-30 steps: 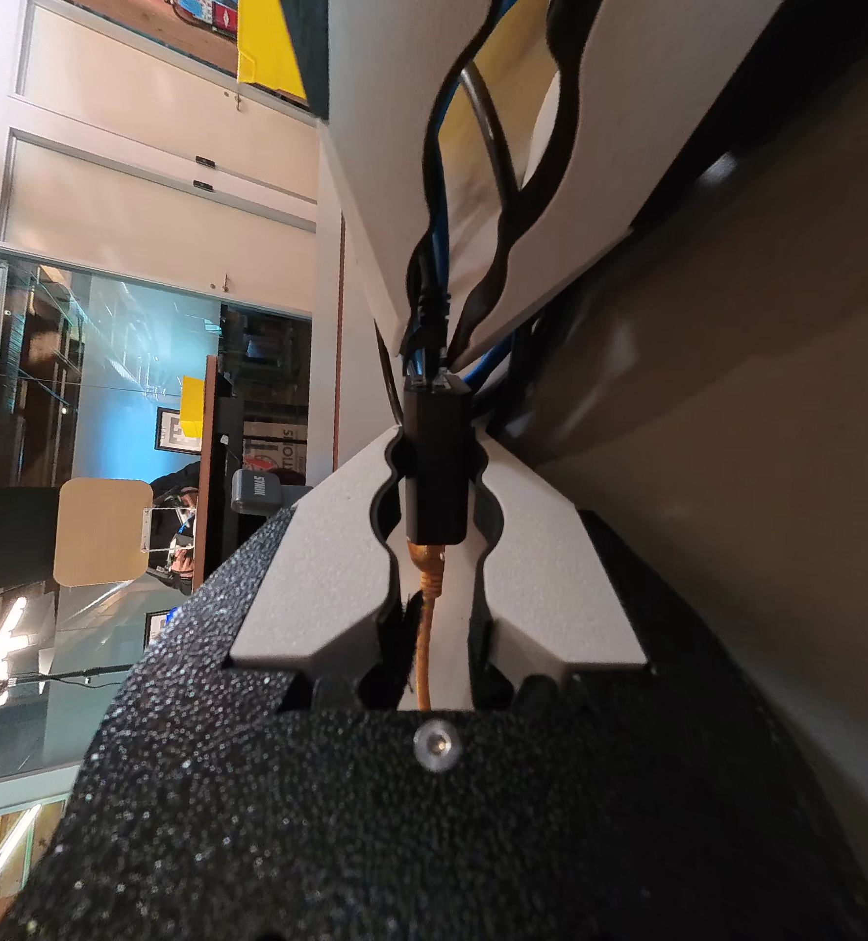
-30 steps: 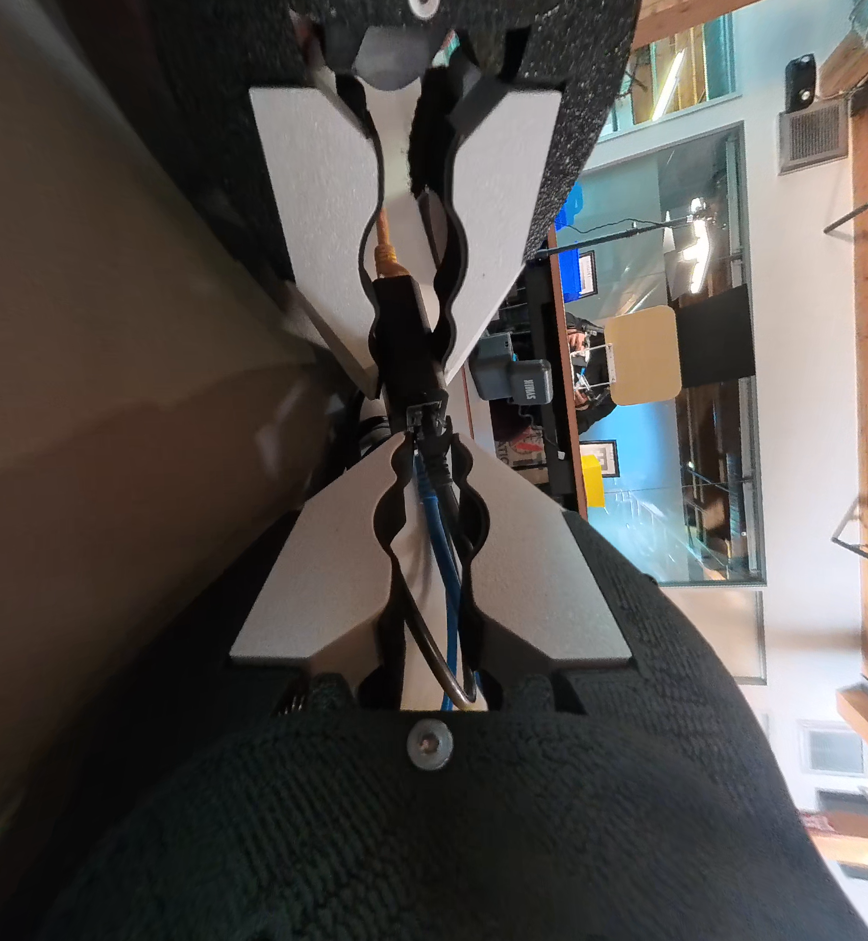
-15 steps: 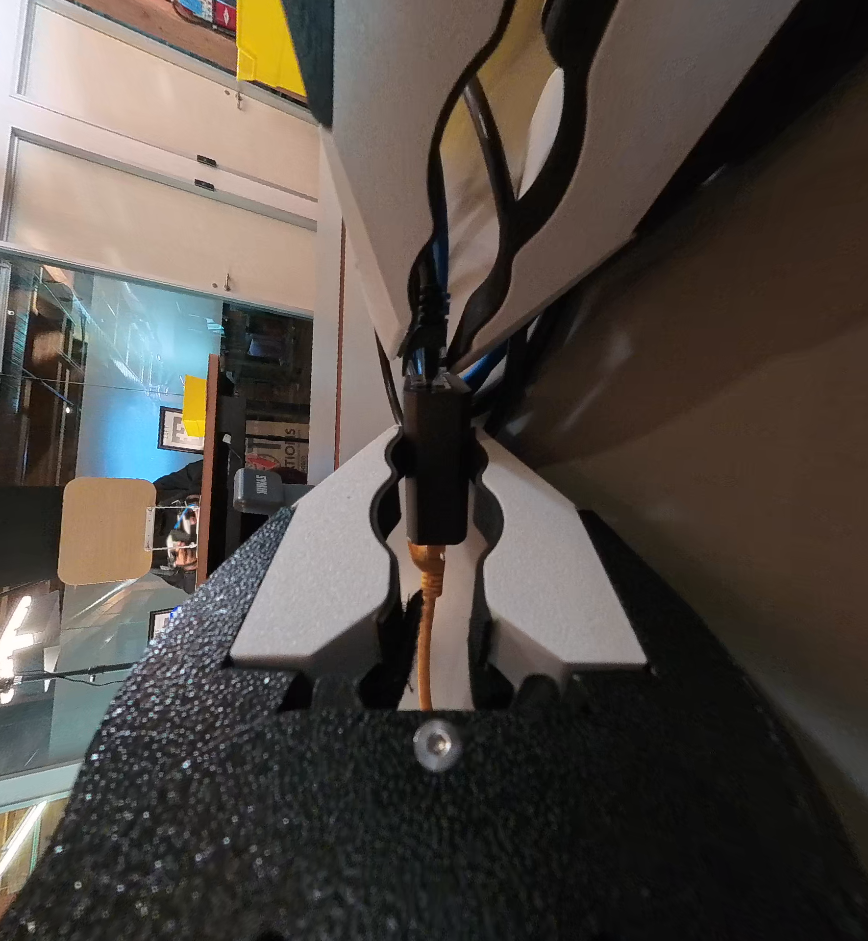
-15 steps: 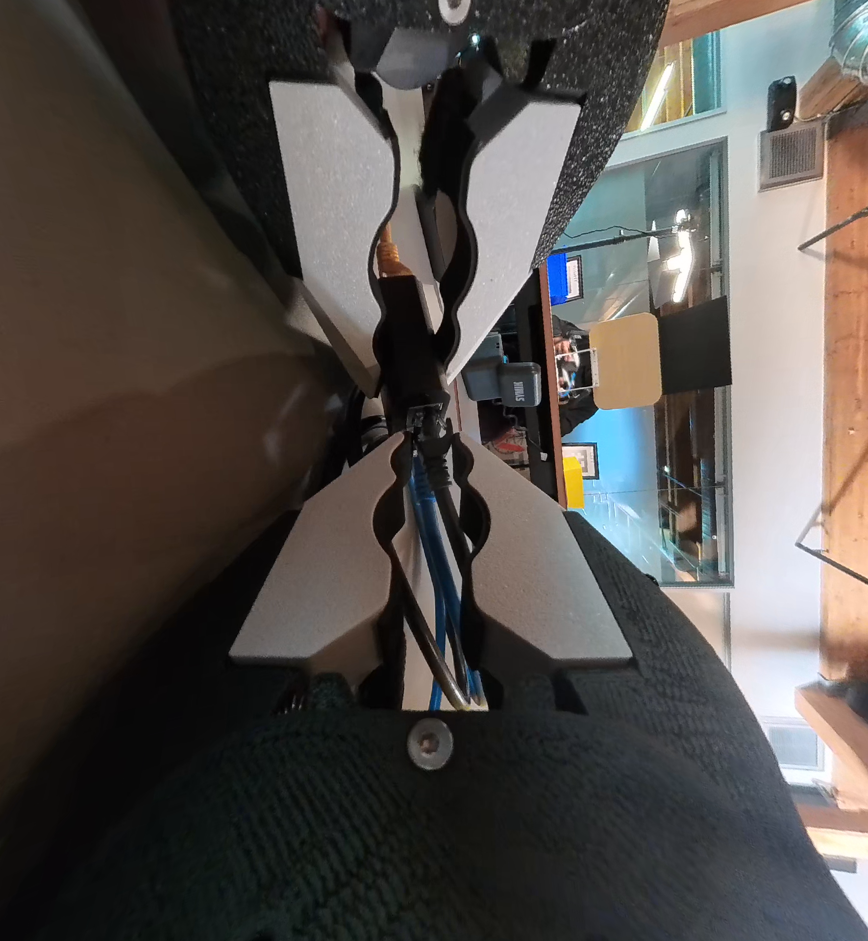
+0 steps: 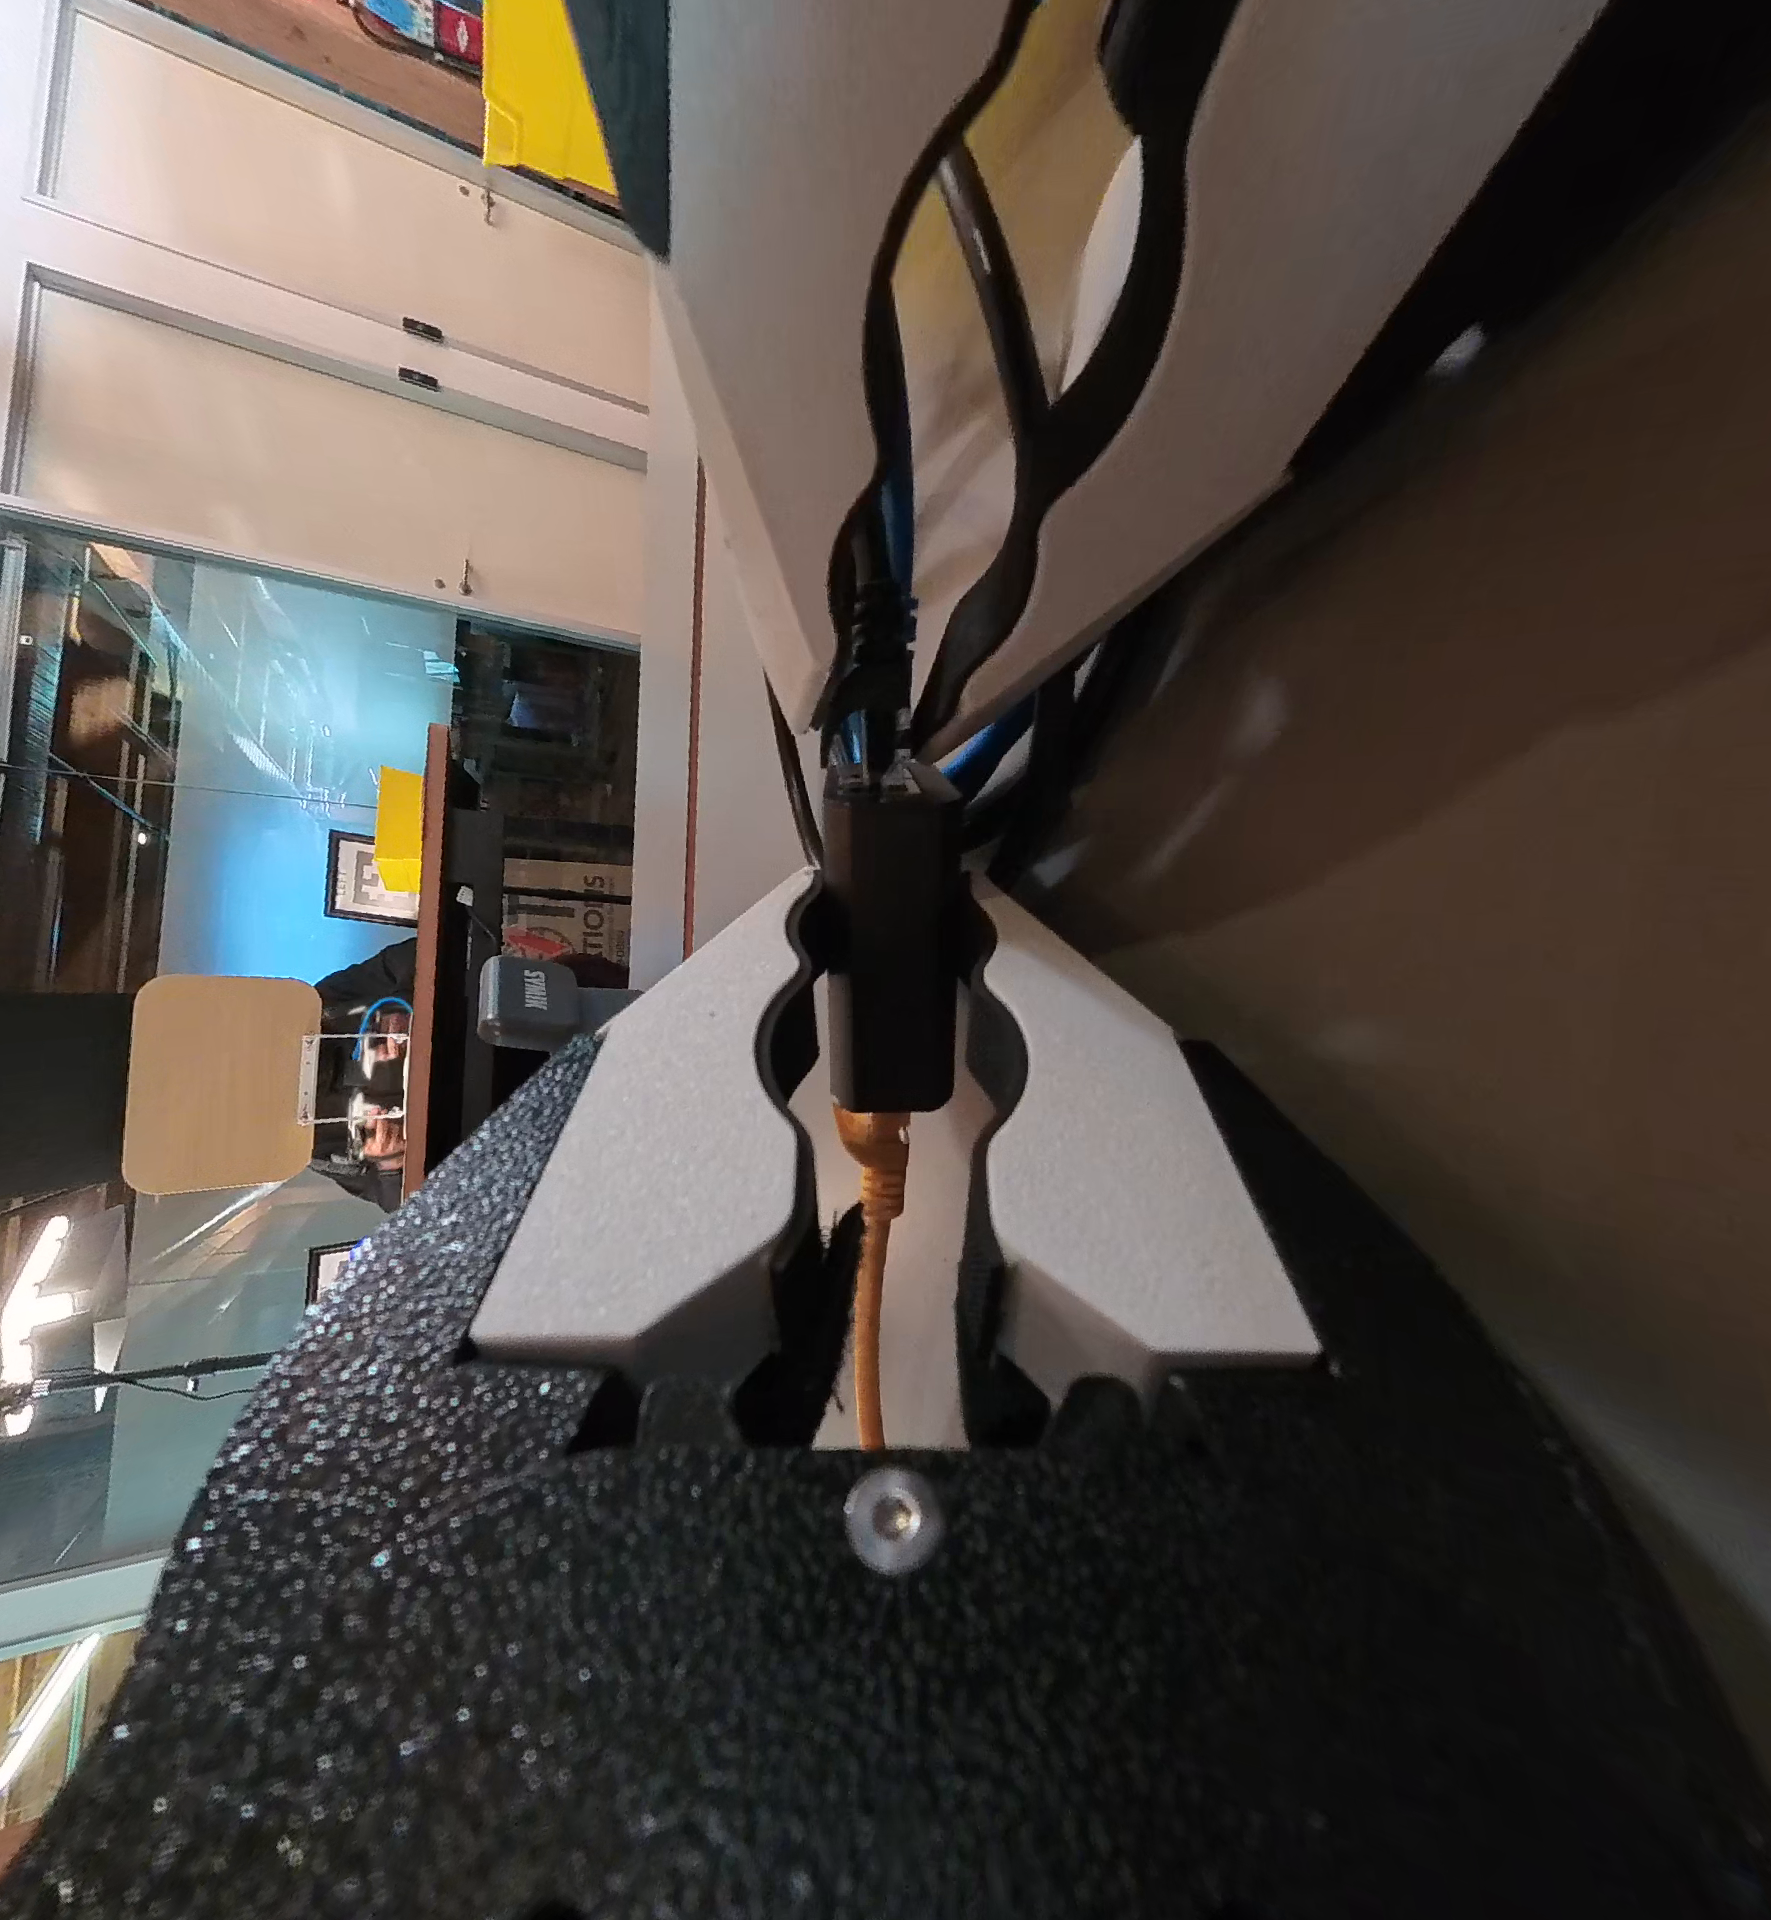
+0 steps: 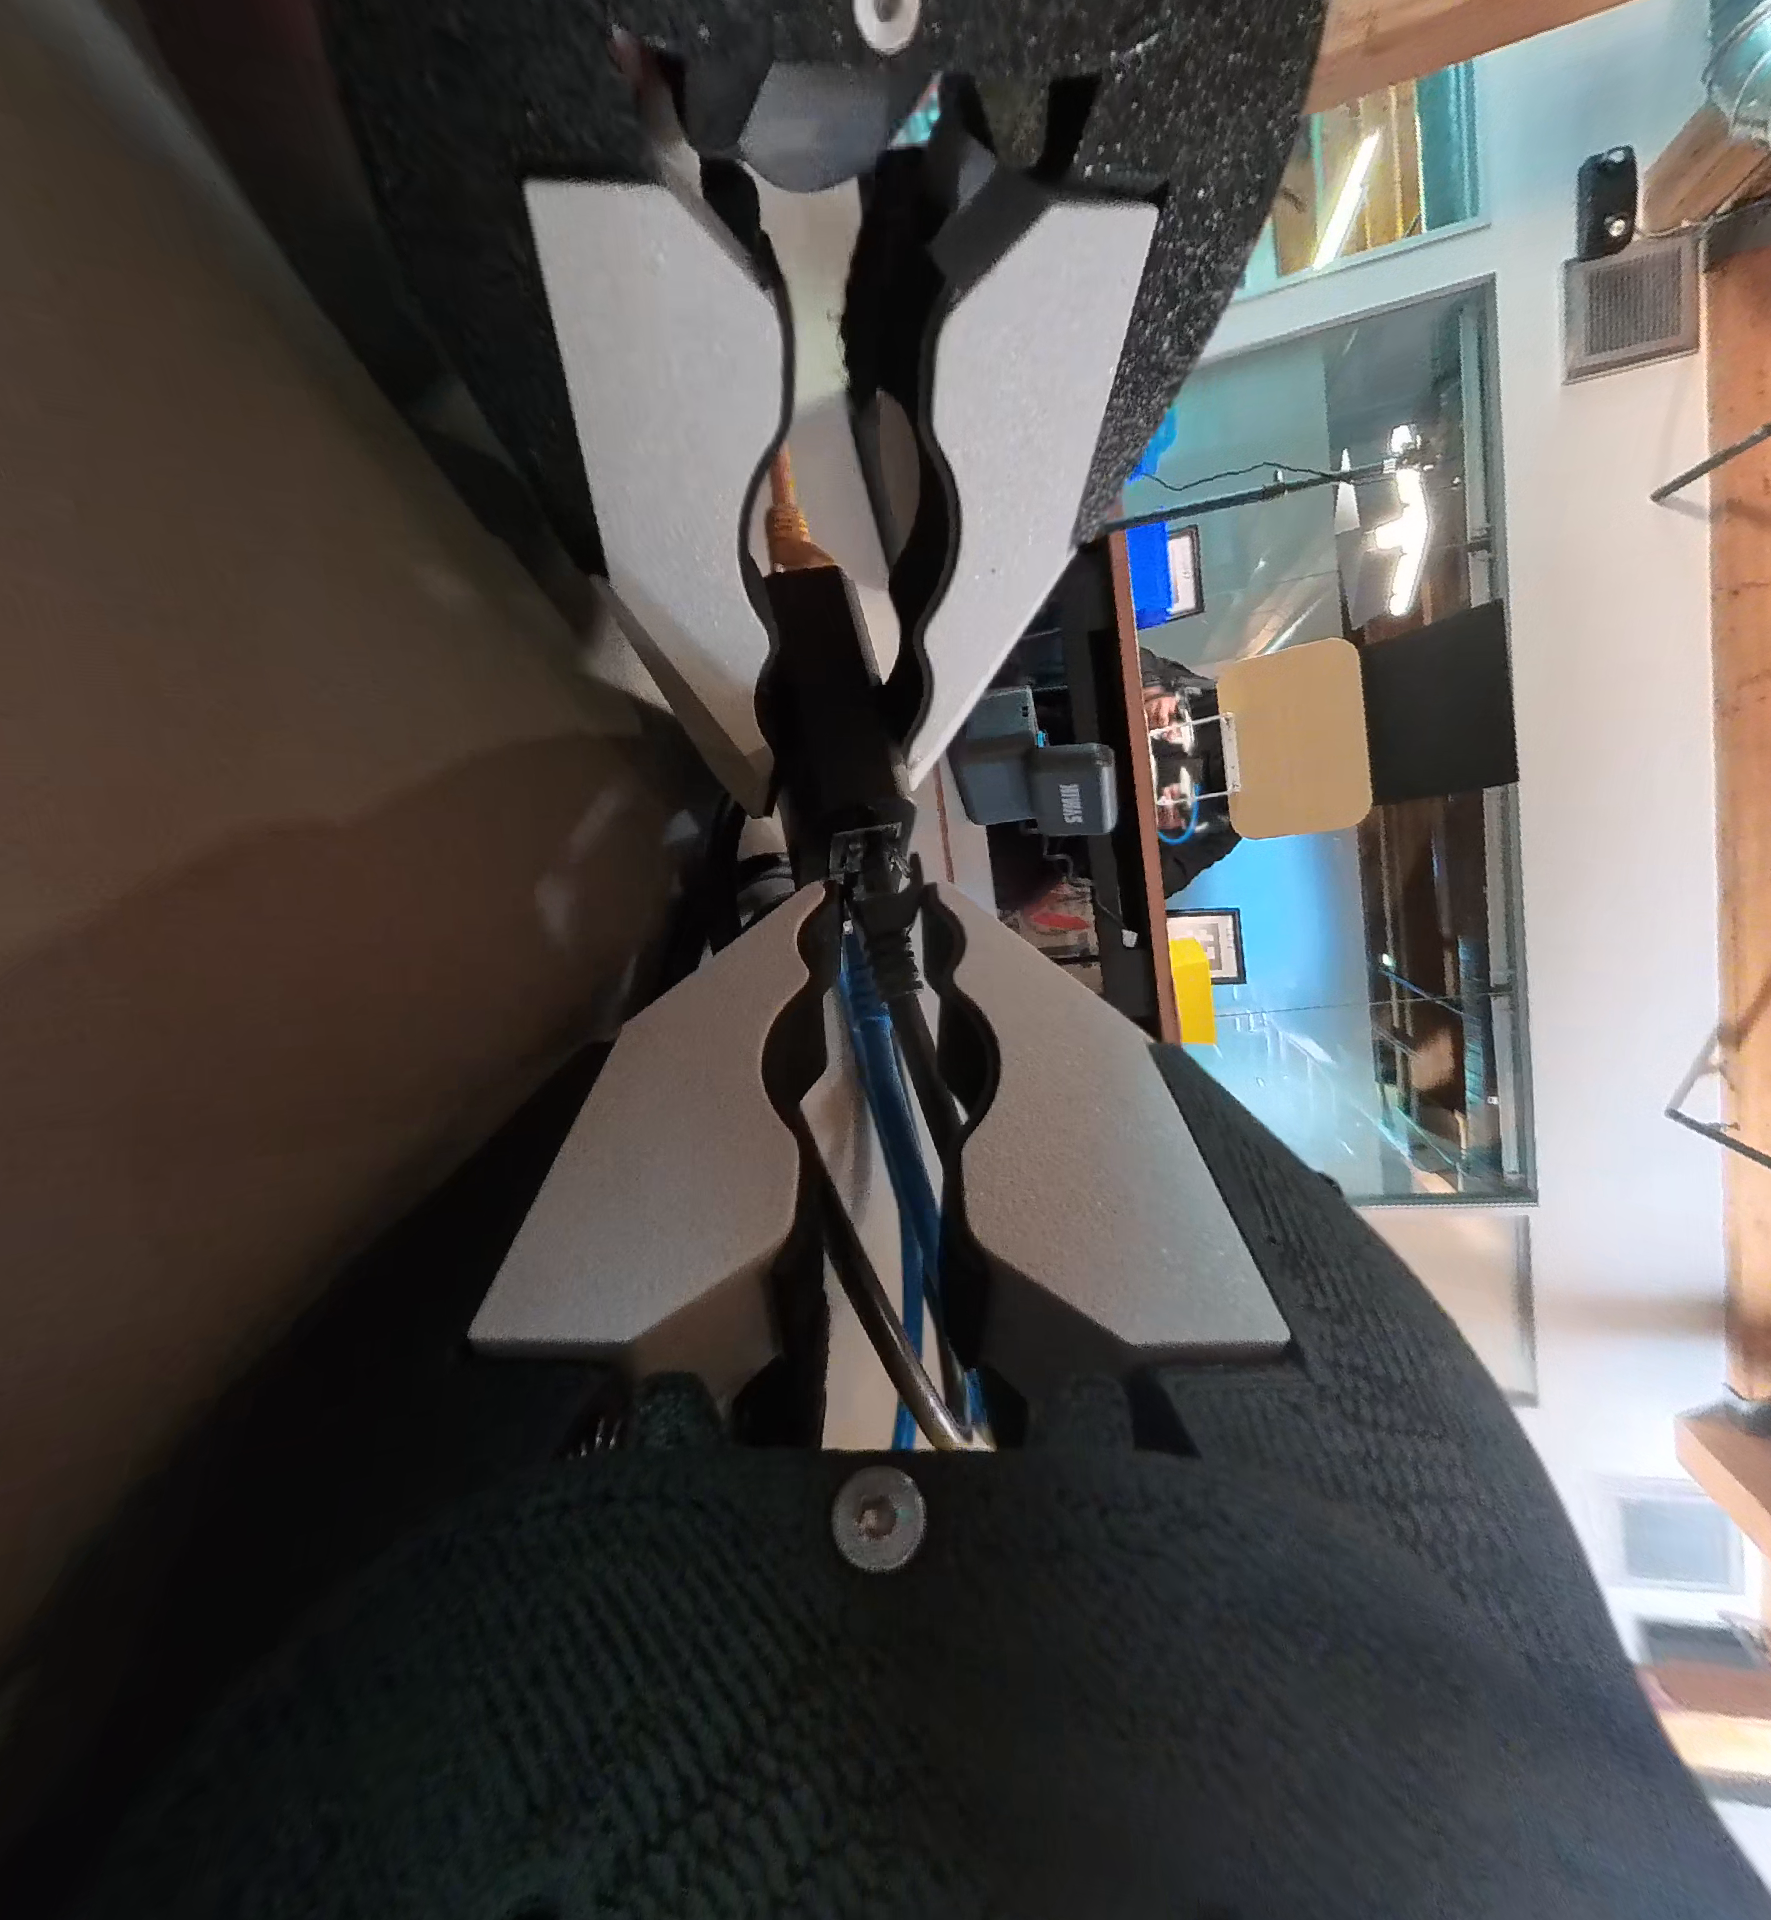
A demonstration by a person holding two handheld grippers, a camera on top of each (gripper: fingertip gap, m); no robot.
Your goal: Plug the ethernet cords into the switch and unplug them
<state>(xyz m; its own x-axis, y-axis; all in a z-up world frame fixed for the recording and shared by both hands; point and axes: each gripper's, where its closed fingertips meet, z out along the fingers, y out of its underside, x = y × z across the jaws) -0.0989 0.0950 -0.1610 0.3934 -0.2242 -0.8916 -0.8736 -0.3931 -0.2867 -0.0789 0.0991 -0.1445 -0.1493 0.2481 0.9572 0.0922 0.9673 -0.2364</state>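
My left gripper [image 5: 891, 904] is shut on a small black switch [image 5: 889, 956], with an orange cord [image 5: 876, 1247] running from the switch's rear back between my fingers. My right gripper [image 6: 876, 899] faces it tip to tip and is shut on the boot of a black ethernet cord [image 6: 886, 925], whose plug sits in the switch's [image 6: 824, 707] front port. A blue cord [image 6: 886, 1091] runs beside the black one to the same face. In the left wrist view, the right gripper [image 5: 881, 717] comes down from above with both cords [image 5: 876, 644].
Both views are turned on their side. A tan tabletop [image 5: 1483, 831] runs close along one side of the grippers, also seen in the right wrist view [image 6: 237, 727]. Beyond are a glass-walled room [image 5: 237, 779], a grey device [image 6: 1057, 800] and a person behind a desk. Only a small space, under 4 cm, lies between the two pairs of fingers.
Both grips hold as before. The two grippers have shifted slightly against the background, still tip to tip, with the black plug still at the switch's port.
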